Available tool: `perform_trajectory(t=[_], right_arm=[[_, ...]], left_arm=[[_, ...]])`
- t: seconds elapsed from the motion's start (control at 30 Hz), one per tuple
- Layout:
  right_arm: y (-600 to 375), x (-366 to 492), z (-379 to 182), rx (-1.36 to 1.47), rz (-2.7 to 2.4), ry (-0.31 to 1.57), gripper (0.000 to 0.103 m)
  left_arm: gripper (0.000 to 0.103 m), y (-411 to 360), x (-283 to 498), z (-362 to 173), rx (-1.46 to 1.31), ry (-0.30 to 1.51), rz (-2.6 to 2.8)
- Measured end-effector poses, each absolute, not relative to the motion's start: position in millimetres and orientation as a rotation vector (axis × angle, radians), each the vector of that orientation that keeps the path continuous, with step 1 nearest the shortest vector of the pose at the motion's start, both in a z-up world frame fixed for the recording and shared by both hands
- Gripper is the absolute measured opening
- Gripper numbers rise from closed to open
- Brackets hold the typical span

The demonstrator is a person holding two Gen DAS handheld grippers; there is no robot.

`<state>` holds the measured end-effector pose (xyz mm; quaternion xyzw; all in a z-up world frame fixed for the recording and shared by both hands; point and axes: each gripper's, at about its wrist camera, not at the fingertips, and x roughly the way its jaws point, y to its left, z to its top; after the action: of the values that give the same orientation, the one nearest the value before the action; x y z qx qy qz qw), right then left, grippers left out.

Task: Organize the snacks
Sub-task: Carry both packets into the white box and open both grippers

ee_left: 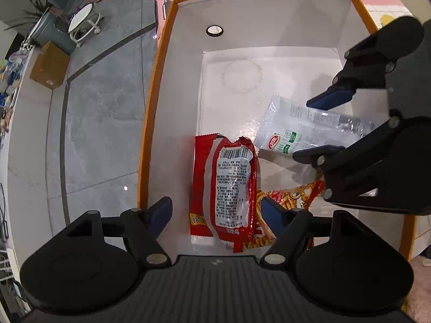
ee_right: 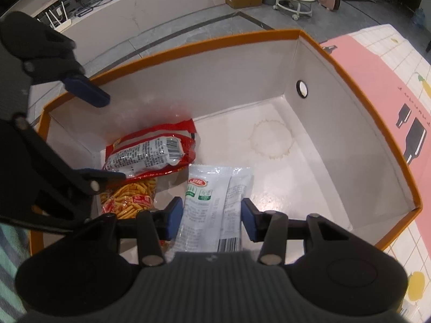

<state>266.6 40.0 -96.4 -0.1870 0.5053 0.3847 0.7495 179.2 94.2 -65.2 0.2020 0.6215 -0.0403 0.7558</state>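
The white packet [ee_right: 212, 204] lies on the floor of the box [ee_right: 188, 51], its near end hidden under the right gripper [ee_right: 212, 215], whose fingers stand apart on either side; whether they touch it is unclear. The left gripper [ee_left: 218, 215] hangs open over the red packet [ee_left: 229, 185], which covers most of the stick snacks [ee_right: 129, 196]. The box sits on a pink cloth [ee_right: 377, 62]; beyond lies a grey tiled floor [ee_left: 102, 123] with a cardboard carton [ee_left: 49, 66].
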Motion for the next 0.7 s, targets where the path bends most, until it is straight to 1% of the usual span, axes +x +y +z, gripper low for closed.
perform_trajectory(t=[0.1,0.23,0.5,0.7], right_arm=[[41,267,-102,-0.393,0.849,1.147,0.048],[42,266,-102,-0.387,0.835,1.149,0.055],[33,258,-82,-0.382,0.799,1.098,0.056],[19,244,-55,-0.374,0.767,1.027,0.056]], left_arm=[[0.088,96,178,-63,0.421,1.367,-0.082],[0.087,98,176,-63,0.412,1.367,-0.073],[0.087,98,169,-52,0.387,1.352,-0.073],[0.087,93,160,-34,0.387,1.299,-0.079]])
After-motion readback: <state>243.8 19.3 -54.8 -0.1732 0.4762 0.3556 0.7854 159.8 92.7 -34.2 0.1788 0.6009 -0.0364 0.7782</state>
